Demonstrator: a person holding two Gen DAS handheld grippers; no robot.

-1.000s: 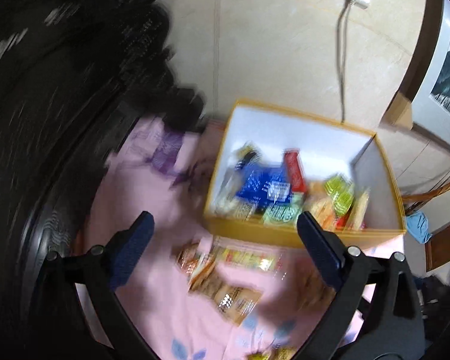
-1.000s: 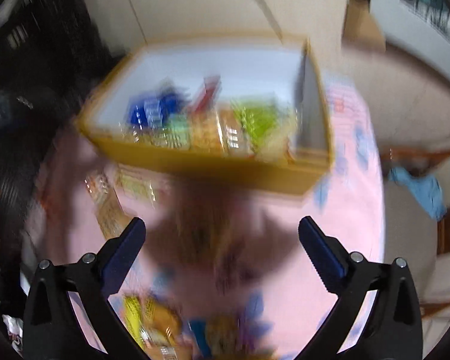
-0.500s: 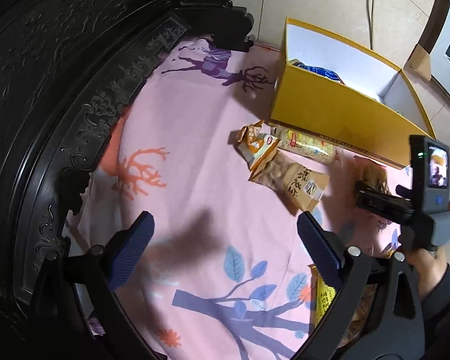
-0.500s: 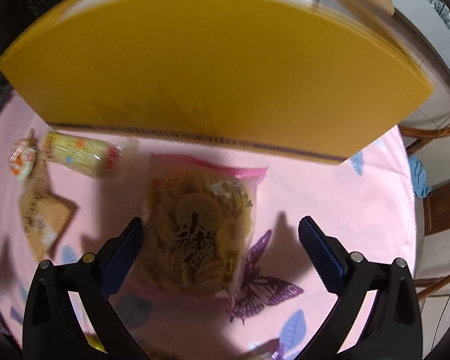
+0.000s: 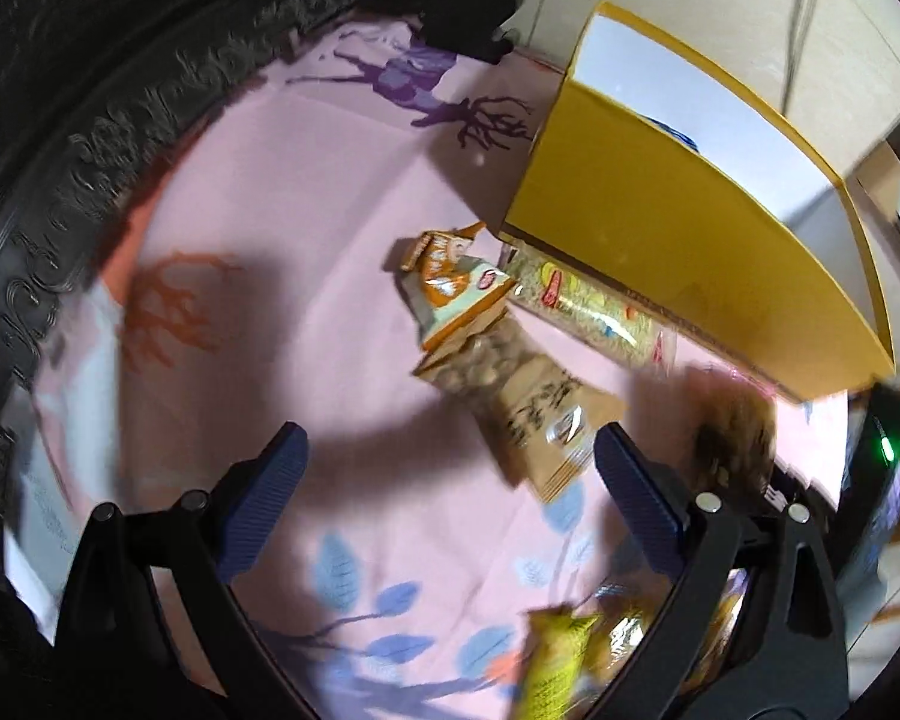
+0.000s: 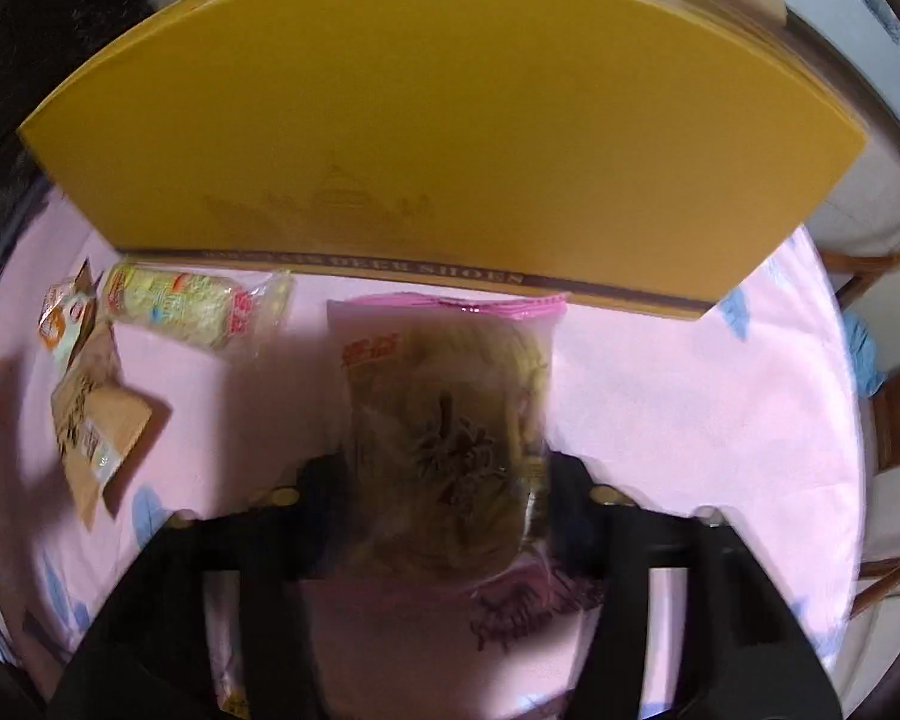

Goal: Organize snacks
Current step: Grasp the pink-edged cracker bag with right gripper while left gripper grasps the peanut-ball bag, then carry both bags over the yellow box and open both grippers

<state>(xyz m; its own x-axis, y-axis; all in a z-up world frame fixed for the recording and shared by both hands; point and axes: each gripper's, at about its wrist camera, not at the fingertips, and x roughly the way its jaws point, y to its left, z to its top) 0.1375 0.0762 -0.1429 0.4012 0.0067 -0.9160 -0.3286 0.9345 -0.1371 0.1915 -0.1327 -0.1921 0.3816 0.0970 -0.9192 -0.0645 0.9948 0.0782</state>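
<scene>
Right hand-held gripper (image 6: 444, 480): jaws closing, pads already against both sides of a clear pink-topped snack bag (image 6: 450, 414) lying on the pink printed cloth (image 6: 660, 408) of the surface. Left hand-held gripper (image 5: 450, 492): released, jaws wide, nothing between them, hovering over the cloth. Just beyond its right finger, a brown snack packet (image 5: 528, 408). Overlapping that packet's far end, a small orange-and-white packet (image 5: 450, 282). Right of it, a long yellow-green packet (image 5: 588, 306) against the near wall of a yellow box (image 6: 438, 120). Box standing at far side of cloth; a blue item barely visible inside. Blurred packets at near edge, kind indeterminate.
</scene>
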